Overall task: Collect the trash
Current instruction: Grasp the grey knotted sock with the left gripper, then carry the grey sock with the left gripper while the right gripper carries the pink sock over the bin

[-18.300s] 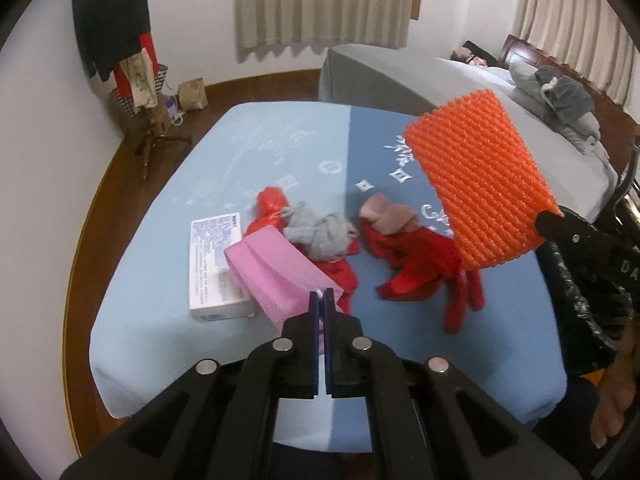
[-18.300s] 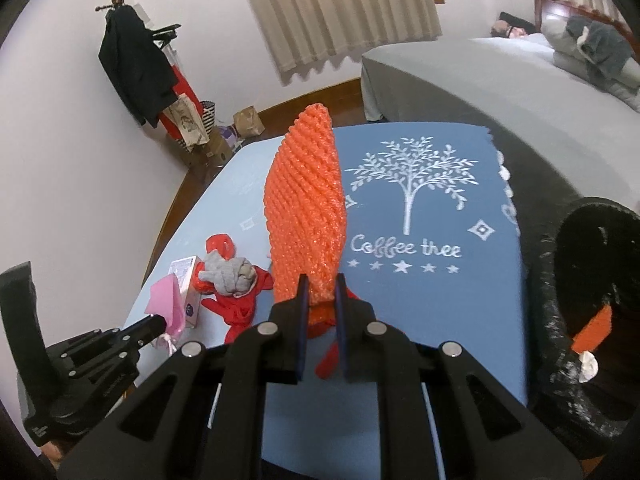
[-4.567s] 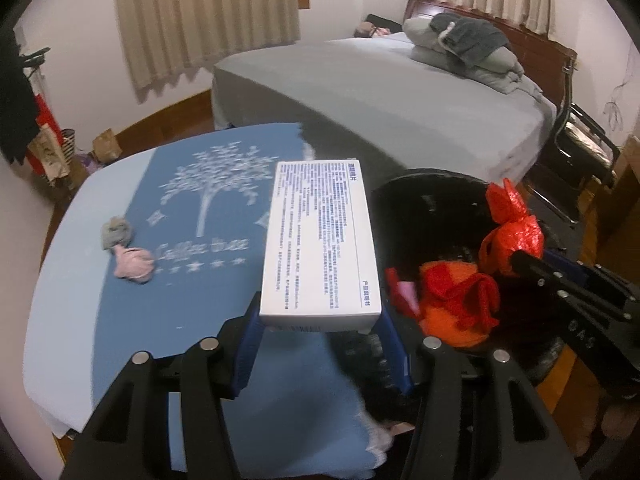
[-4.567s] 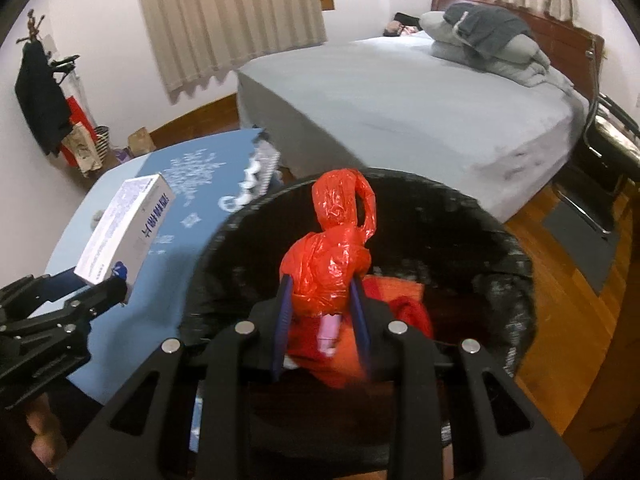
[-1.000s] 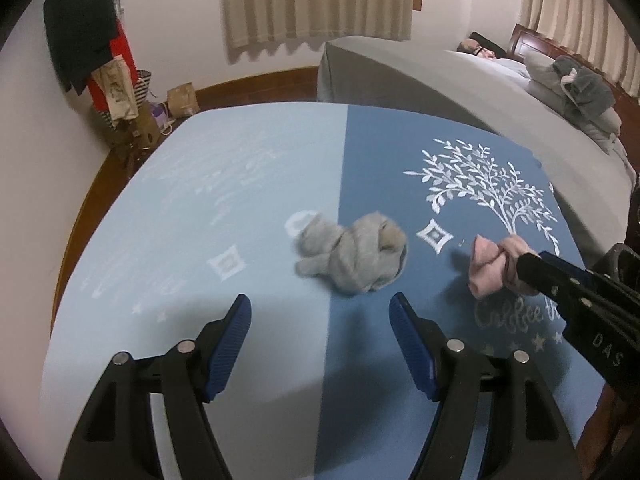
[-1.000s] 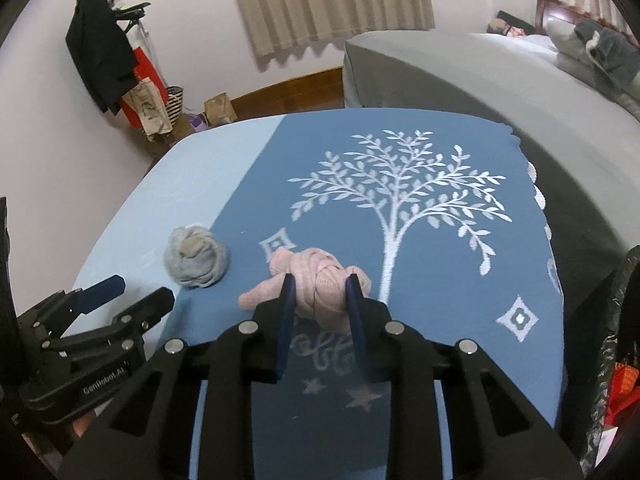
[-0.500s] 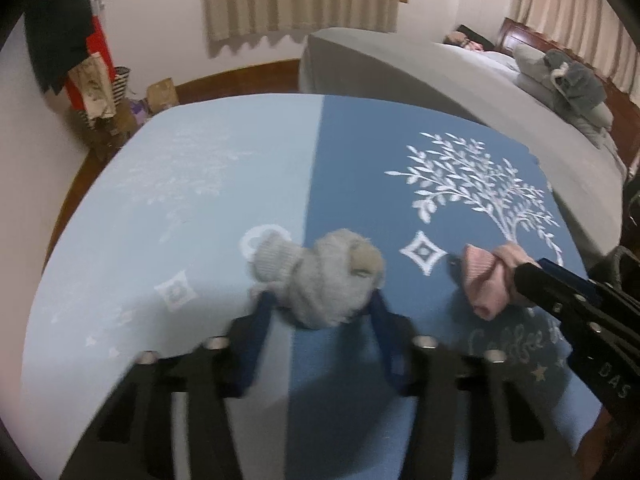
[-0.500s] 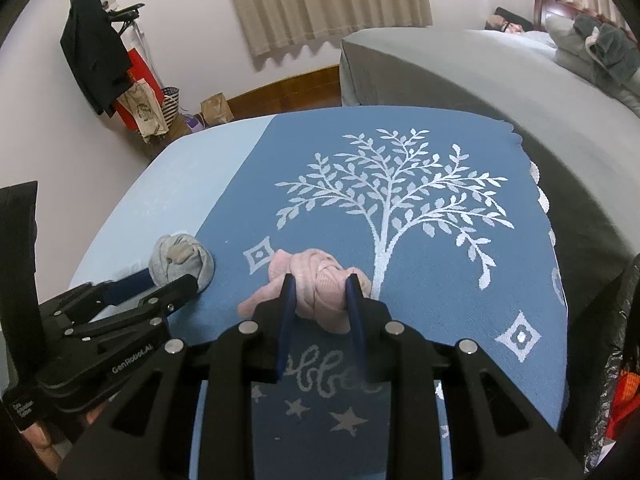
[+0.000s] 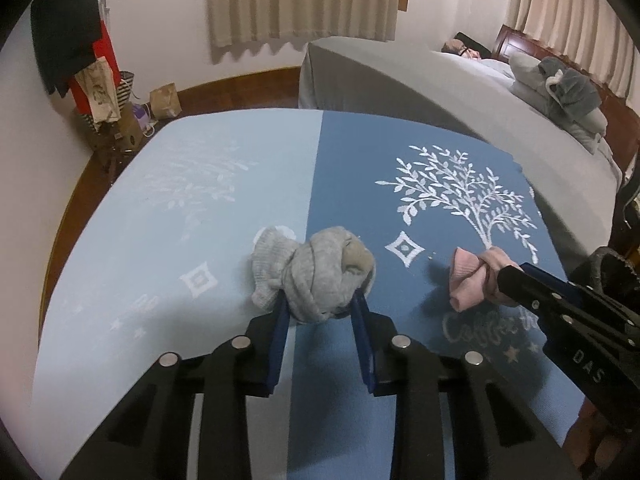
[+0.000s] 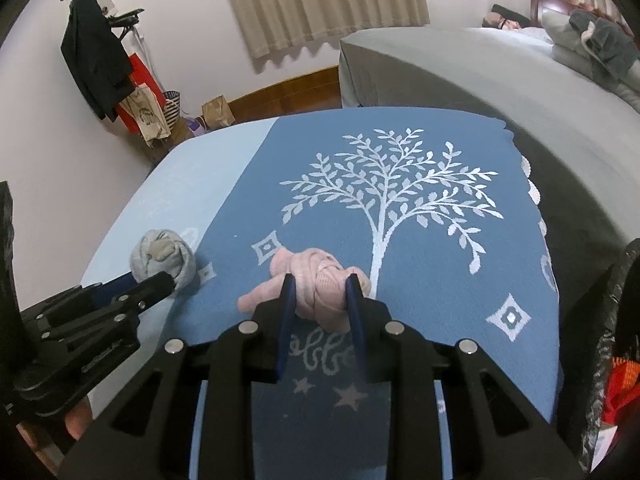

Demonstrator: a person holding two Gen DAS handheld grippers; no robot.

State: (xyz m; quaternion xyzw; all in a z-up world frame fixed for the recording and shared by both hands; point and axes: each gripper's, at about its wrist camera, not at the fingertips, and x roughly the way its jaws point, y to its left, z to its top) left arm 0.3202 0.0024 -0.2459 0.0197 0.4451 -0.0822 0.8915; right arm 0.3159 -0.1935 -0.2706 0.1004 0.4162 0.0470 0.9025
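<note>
A balled grey sock sits between the blue pads of my left gripper, whose jaws are closing and press on both its sides. The same grey sock shows in the right wrist view at the left, with the left gripper on it. My right gripper is shut on a knotted pink sock, which rests low over the blue tablecloth. From the left wrist view the pink sock sticks out of the right gripper's fingertips.
A black-lined trash bin with red and orange trash inside stands at the table's right edge. A grey bed lies beyond the table. A coat rack with bags stands at the far left wall.
My left gripper's jaws have narrowed from wide open around the grey sock to pressing on it. The right gripper has kept its hold on the pink sock.
</note>
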